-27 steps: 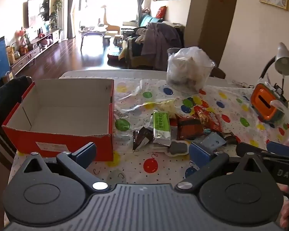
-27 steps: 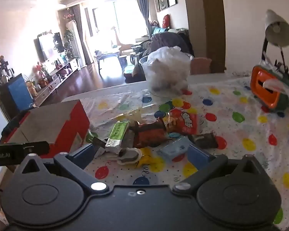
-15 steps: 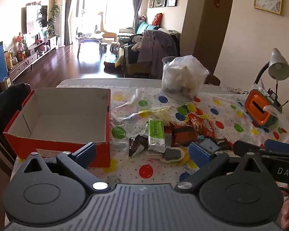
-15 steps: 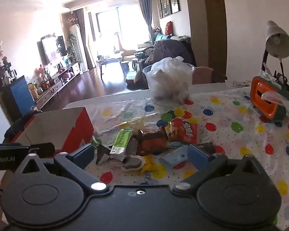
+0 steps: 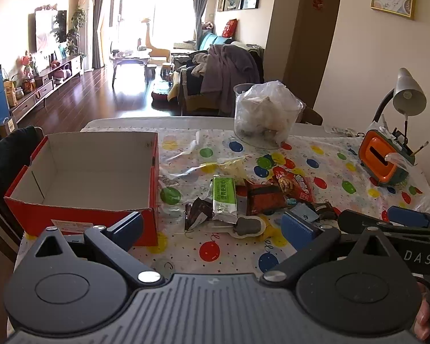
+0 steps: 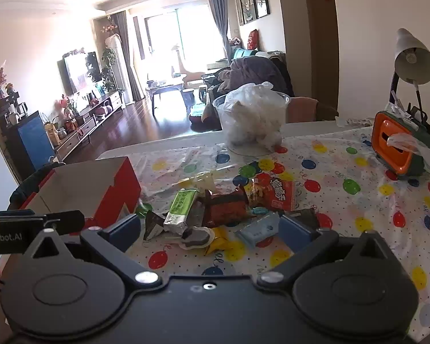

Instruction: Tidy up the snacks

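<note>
A heap of wrapped snacks lies near the middle of a table spread with a balloon-print cloth — a green bar, a dark brown packet, a red-orange bag, a pale blue pack and a small grey sweet in a clear wrapper among them. To the left of the heap, toward the table's left edge, an open red cardboard box stands with only bare card showing inside. Both the left gripper and the right gripper hang over the near edge with their blue-padded fingers spread wide, nothing between them, tilted down toward the pile. Toward the far edge stands a clear tub stuffed with white plastic bags. An orange-and-green holder and a grey desk lamp occupy the far right corner — a sunlit living room lies beyond.
</note>
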`<control>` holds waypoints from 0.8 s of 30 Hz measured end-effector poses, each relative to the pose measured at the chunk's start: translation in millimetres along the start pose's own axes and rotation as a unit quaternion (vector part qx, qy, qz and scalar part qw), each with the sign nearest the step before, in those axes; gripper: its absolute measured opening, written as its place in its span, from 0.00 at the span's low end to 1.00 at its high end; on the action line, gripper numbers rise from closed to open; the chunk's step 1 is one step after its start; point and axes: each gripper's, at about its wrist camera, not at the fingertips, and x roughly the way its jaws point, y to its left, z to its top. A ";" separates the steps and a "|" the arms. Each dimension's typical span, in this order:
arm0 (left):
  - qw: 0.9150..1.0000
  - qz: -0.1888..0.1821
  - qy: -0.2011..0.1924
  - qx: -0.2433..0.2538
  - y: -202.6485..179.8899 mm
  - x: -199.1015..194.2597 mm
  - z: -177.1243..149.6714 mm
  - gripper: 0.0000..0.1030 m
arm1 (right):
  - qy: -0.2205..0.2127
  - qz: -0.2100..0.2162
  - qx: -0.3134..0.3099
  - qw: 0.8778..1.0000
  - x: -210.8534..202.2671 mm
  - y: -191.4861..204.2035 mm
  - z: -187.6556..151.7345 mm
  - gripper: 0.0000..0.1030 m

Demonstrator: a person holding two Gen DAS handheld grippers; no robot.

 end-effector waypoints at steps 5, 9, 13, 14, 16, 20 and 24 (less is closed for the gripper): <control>1.000 -0.001 0.005 -0.003 0.6 -2.0 -2.8 1.00 | 0.004 0.001 0.000 1.000 -1.5 -1.2 0.7 1.00; 1.000 -0.002 0.006 -0.002 2.2 -3.4 -4.5 1.00 | 0.007 0.000 -0.001 1.000 -2.4 1.3 -1.0 1.00; 1.000 -0.003 0.008 -0.002 3.5 -3.2 -5.6 1.00 | 0.009 -0.002 -0.001 1.000 -3.0 3.4 -1.6 1.00; 1.000 -0.003 0.009 -0.001 3.9 -3.2 -5.8 1.00 | 0.008 -0.002 -0.001 1.000 -2.6 3.4 -1.8 1.00; 1.000 -0.003 0.010 -0.001 4.6 -2.5 -6.3 1.00 | 0.007 -0.003 -0.001 1.000 -2.8 3.5 -1.8 1.00; 1.000 -0.003 0.012 0.000 6.5 -2.4 -7.2 1.00 | 0.008 -0.005 -0.002 1.000 -1.8 4.4 -1.5 1.00; 1.000 -0.005 0.015 0.001 10.1 -1.9 -7.8 1.00 | 0.010 -0.010 -0.002 1.000 -0.7 7.4 -2.2 1.00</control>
